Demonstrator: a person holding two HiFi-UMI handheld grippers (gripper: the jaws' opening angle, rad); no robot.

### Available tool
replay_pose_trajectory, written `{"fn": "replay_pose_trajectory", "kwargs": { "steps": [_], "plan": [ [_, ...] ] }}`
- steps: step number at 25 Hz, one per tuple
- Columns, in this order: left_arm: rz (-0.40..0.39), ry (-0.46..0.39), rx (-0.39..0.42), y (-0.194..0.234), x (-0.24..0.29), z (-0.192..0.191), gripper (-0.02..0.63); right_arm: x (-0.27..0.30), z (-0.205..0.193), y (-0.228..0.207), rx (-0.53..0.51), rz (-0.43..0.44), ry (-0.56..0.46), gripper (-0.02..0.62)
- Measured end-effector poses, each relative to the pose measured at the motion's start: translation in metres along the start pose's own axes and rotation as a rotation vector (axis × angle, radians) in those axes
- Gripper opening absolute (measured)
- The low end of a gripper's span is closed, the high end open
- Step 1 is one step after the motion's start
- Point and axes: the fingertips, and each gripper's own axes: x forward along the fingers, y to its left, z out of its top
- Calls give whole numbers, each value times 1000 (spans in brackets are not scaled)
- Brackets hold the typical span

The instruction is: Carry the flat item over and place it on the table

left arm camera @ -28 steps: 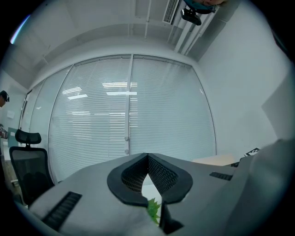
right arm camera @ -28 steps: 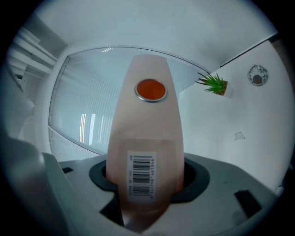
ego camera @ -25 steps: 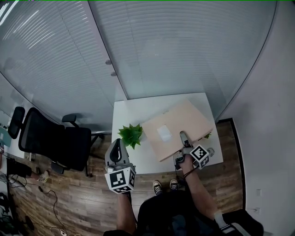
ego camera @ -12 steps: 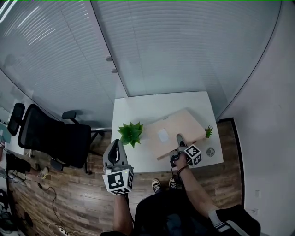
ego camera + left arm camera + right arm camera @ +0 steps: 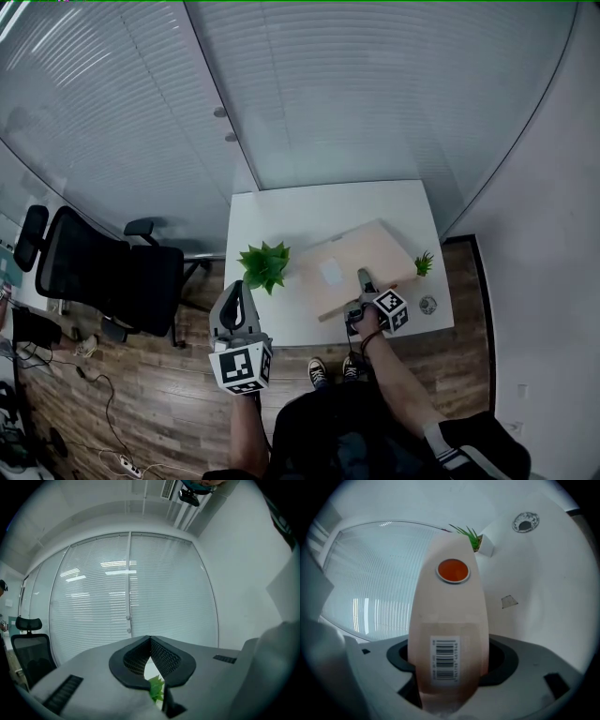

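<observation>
Our right gripper (image 5: 363, 281) clamps the near edge of the flat board (image 5: 375, 248), which runs straight ahead of it over the table (image 5: 319, 202), while our left gripper (image 5: 236, 292) hangs closed and empty.

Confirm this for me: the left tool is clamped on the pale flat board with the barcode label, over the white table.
Not right: it is the right tool that is clamped on the pale flat board with the barcode label, over the white table. The right gripper view shows it; the left tool is shut on nothing.
</observation>
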Motion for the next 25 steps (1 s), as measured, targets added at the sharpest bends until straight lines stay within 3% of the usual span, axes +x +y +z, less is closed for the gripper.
{"fn": "replay_pose_trajectory", "kwargs": {
  "steps": [6,9,12,13,17,25],
  "plan": [
    [1,-6,-10,-3,0,0,3,-7,7,-8,38,-114,-15,395],
    [6,-7,-17,-1,1,-1,4,-10,5,-14,69,-174,14,523],
    [5,-9,-22,-3,3,-3,4,-16,0,-27,78,-264,48,569],
    [3,-10,-24,-4,4,-3,3,-19,-1,-31,79,-291,57,620],
    [-7,-14,-31,-8,4,-2,3,-32,-4,-40,95,-342,74,620],
    [-24,-19,-42,-15,7,-2,3,-42,-2,-19,131,-284,74,620]
  ]
}}
